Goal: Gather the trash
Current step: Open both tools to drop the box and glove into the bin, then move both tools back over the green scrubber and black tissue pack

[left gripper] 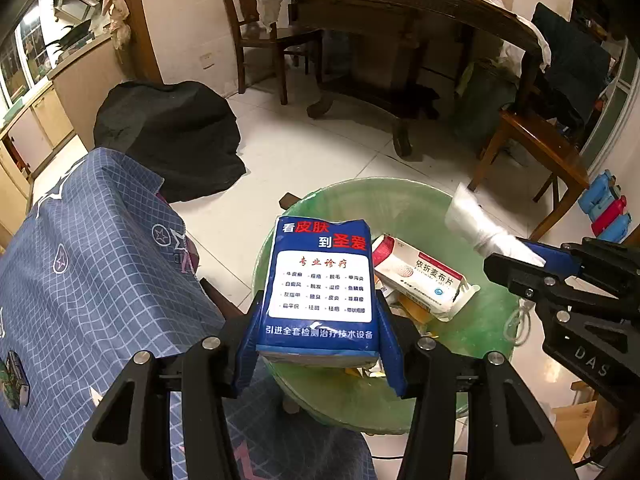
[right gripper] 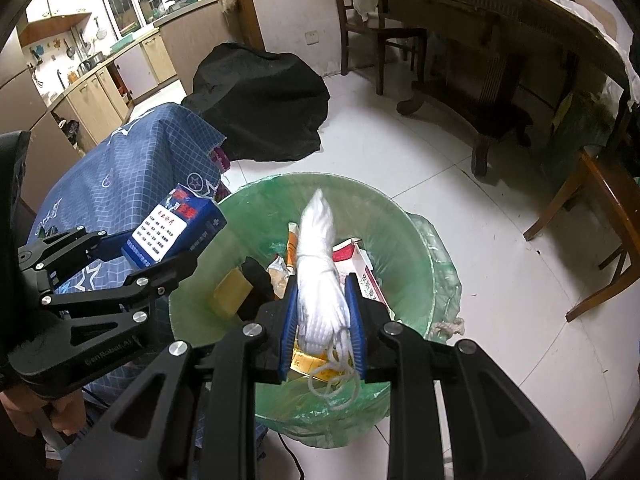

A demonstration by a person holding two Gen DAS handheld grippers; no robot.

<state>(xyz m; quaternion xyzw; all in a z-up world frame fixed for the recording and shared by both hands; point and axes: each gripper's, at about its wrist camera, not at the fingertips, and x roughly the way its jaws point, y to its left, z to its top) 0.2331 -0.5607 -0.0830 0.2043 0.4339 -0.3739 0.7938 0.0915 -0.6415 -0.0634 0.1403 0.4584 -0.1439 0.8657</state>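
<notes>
**A:** Beyond both grippers, far side of the tiled floor: dark wooden table (left gripper: pixel 400 4), wooden chairs (left gripper: pixel 260 36) beside it. Noted?

**B:** Noted. Ahead-left of the left gripper, a black cloth heap (left gripper: pixel 172 136) on the floor. Nearer, on its left, something draped in a blue grid-patterned cover (left gripper: pixel 92 256).

**A:** Bin?

**B:** Round trash bin with green liner (right gripper: pixel 400 240), directly under and ahead of both grippers. Liner rim folded over the edge. Inside: a red-and-white medicine box (left gripper: pixel 424 280), a yellow-brown pad (right gripper: pixel 234 292), other scraps I can't make out.

**A:** Left gripper (left gripper: pixel 320 340)?

**B:** Roughly half open, blue pads pressed on both sides of a blue tissue pack (left gripper: pixel 324 288) with white label and Chinese print. Pack upright-tilted, held over the bin's near-left rim.

**A:** Right gripper (right gripper: pixel 322 320)?

**B:** Jaws narrow, clamped on a white string bundle (right gripper: pixel 320 280). Bundle sticks forward past the fingertips, over the bin's opening; loose loops dangle back below the pads.

**A:** Relation between the two?

**B:** Right gripper sits to the right of the left, apart, both angled down at the bin. A hand (right gripper: pixel 44 412) shows at the left gripper's handle in the right wrist view.
</notes>
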